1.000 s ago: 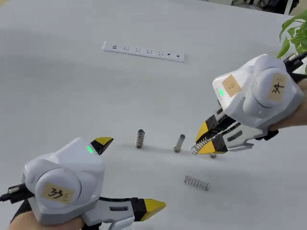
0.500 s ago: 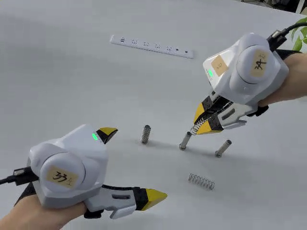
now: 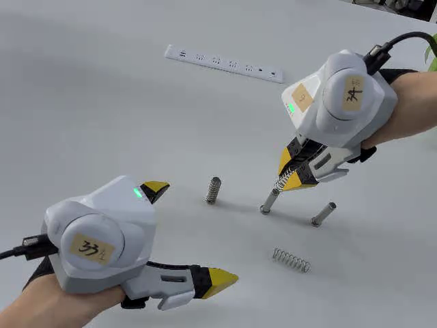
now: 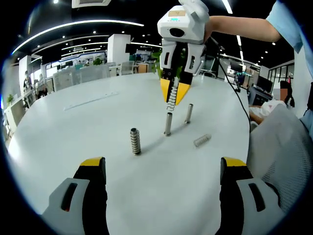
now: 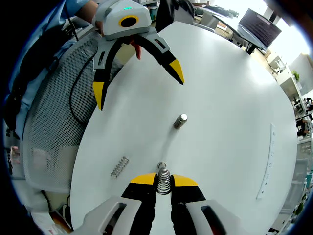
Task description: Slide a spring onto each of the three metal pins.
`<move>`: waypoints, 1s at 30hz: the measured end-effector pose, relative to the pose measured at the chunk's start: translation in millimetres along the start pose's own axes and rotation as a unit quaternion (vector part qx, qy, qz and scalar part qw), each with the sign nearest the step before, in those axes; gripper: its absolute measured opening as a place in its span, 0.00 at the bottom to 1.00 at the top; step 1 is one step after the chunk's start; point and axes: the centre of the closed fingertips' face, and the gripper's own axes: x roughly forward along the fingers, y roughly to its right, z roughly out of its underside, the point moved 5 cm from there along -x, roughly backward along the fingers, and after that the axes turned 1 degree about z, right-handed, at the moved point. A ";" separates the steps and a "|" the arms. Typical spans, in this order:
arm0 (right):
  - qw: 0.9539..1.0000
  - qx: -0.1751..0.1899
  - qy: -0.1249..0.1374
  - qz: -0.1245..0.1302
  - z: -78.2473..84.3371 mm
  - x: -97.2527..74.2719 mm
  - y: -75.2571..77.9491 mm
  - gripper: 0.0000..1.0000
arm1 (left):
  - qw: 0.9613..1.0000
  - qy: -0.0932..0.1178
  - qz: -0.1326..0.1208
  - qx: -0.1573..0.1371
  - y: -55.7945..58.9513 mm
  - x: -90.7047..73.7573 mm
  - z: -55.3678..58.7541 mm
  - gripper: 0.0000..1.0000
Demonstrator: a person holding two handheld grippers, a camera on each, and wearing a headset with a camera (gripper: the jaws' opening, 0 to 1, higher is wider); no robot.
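The white desk (image 3: pixel 82 109) carries all the things. The person's right forearm (image 3: pixel 416 102) reaches in from the right edge of the desk. It holds the right hand-held gripper (image 3: pixel 290 179) high, pointing steeply down. Its jaws are closed on a spring (image 3: pixel 281 182), which hangs from the tips. The lower end of this spring is just above the top of the middle pin (image 3: pixel 270 201); I cannot tell if they touch. The left hand-held gripper (image 3: pixel 190 232) is held low toward the near edge of the desk and aims at the pins. Its jaws are spread wide, with nothing between them.

A white power strip (image 3: pixel 224 63) lies flat toward the far edge. The three metal pins stand in a row, well in from the edges. The pin with a spring on it (image 3: pixel 214 190) is at the left end of the row, and the bare end pin (image 3: pixel 323 214) is at the right end. A loose spring (image 3: pixel 291 260) lies flat on the desk, on the near side of the row, close to the two bare pins.
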 end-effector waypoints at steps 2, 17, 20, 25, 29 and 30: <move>1.000 -0.002 -0.001 -0.003 -0.5 1.3 0.4 0.07 | 1.000 0.002 0.000 0.000 -0.4 0.3 0.0 0.96; 1.000 -0.003 -0.010 -0.015 3.3 12.3 3.0 0.07 | 1.000 -0.006 0.003 -0.008 -0.6 -0.3 6.8 0.94; 1.000 -0.007 -0.012 -0.019 1.7 15.9 2.2 0.07 | 1.000 -0.007 0.004 -0.009 -0.2 -0.7 7.7 0.93; 0.999 -0.012 -0.025 -0.028 2.1 25.7 2.1 0.07 | 1.000 -0.011 0.004 -0.011 -0.2 -1.5 10.1 0.92; 0.999 -0.010 -0.033 -0.034 2.4 34.9 2.1 0.07 | 1.000 -0.010 0.000 -0.014 -2.1 -2.3 11.4 0.91; 0.999 -0.010 -0.034 -0.035 1.2 36.1 1.1 0.07 | 1.000 -0.010 -0.002 -0.015 -2.6 -2.5 11.6 0.91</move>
